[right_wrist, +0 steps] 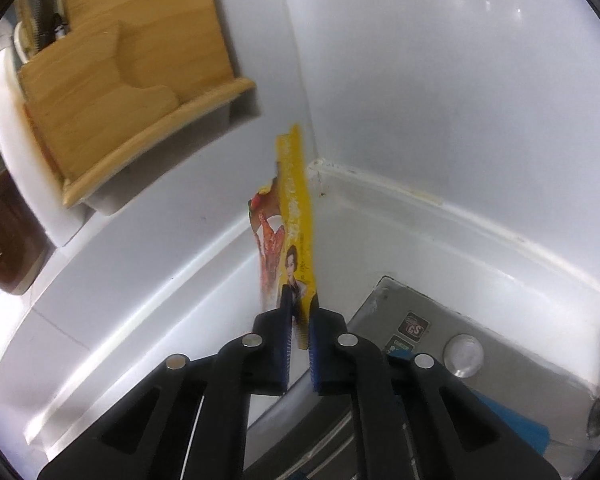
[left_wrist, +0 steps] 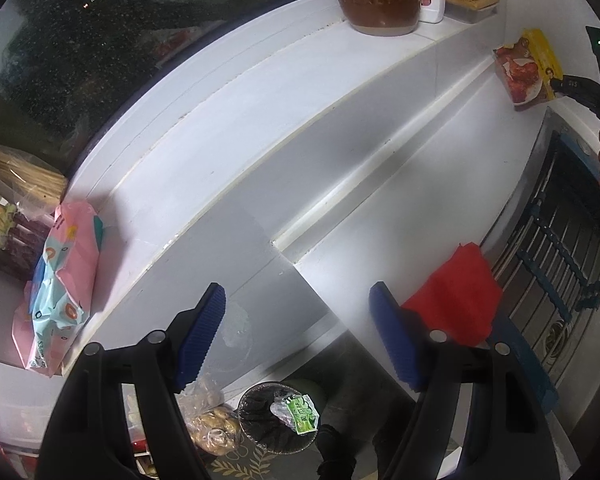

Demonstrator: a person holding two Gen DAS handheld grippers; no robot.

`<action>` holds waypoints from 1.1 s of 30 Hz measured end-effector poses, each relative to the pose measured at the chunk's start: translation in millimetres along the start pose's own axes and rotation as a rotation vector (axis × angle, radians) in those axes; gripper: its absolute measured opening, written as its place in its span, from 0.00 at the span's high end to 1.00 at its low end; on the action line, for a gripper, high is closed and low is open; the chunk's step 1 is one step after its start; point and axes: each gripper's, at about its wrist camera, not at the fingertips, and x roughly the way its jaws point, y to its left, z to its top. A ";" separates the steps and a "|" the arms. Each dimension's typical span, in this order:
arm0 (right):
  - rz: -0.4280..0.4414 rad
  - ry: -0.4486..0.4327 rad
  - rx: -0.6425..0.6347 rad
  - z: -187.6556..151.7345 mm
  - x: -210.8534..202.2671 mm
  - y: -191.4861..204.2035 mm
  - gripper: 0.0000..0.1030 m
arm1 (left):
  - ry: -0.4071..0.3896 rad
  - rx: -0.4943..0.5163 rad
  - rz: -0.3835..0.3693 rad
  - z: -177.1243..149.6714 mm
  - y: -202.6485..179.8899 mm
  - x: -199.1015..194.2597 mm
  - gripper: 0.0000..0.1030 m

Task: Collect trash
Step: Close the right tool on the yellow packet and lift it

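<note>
— Left gripper (left_wrist: 298, 336)?
— Jaws wide apart, nothing between the blue pads, pointing steeply down.
— Right gripper (right_wrist: 300, 308)?
— Clamped on something thin, pointing toward twelve o'clock, hand at its handle.

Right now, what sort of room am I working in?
Most likely a home kitchen: a white counter runs beside a steel gas hob, a wooden knife block stands on the ledge, and a lined trash bin sits on the floor below with a wrapper in it.

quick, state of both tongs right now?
Left tongs: open, holding nothing.
Right tongs: closed on the yellow food packet, lifted clear of the white counter.
</note>
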 end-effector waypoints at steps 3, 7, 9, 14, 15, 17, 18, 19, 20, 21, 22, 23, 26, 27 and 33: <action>-0.009 -0.007 -0.014 9.9 -10.3 1.7 0.97 | -0.006 -0.003 -0.006 -2.3 2.6 -2.9 0.28; -0.022 -0.025 -0.023 10.4 -18.4 3.5 0.97 | -0.015 -0.006 -0.008 -5.8 7.0 -7.1 0.28; -0.023 -0.036 -0.020 12.0 -27.7 2.3 0.97 | -0.015 -0.010 -0.010 -7.8 9.9 -8.4 0.28; -0.027 -0.062 -0.033 12.3 -57.4 6.4 0.97 | -0.017 -0.013 -0.015 -11.8 15.0 -11.0 0.28; -0.029 -0.068 -0.036 12.7 -58.9 7.9 0.97 | -0.019 -0.013 -0.017 -12.6 15.5 -11.5 0.28; -0.031 -0.080 -0.038 15.7 -64.2 10.2 0.97 | -0.023 -0.011 -0.021 -14.3 15.4 -12.6 0.28; -0.032 -0.085 -0.036 20.6 -68.4 13.0 0.97 | -0.027 -0.007 -0.023 -15.5 14.7 -13.8 0.28; -0.034 -0.090 -0.035 23.3 -70.0 14.8 0.97 | -0.029 -0.003 -0.025 -16.4 13.4 -14.3 0.28; -0.036 -0.097 -0.037 21.7 -73.9 14.5 0.97 | -0.031 0.001 -0.028 -17.5 12.5 -15.2 0.28; -0.039 -0.103 -0.040 20.4 -80.1 14.6 0.97 | -0.034 0.006 -0.032 -19.4 11.0 -16.3 0.28; -0.039 -0.106 -0.039 20.4 -79.5 15.3 0.97 | -0.037 0.011 -0.034 -20.9 9.6 -17.2 0.28; -0.043 -0.112 -0.038 18.8 -87.0 15.0 0.97 | -0.039 0.016 -0.037 -22.5 8.3 -18.0 0.28; -0.050 -0.128 -0.042 14.2 -107.1 15.0 0.97 | -0.045 0.034 -0.048 -27.8 3.6 -20.3 0.28; -0.050 -0.131 -0.044 11.8 -110.2 14.5 0.97 | -0.048 0.042 -0.052 -29.7 1.5 -21.5 0.28; -0.078 -0.146 -0.081 -1.3 -144.6 17.3 0.97 | -0.069 0.077 -0.069 -38.5 -5.8 -30.8 0.28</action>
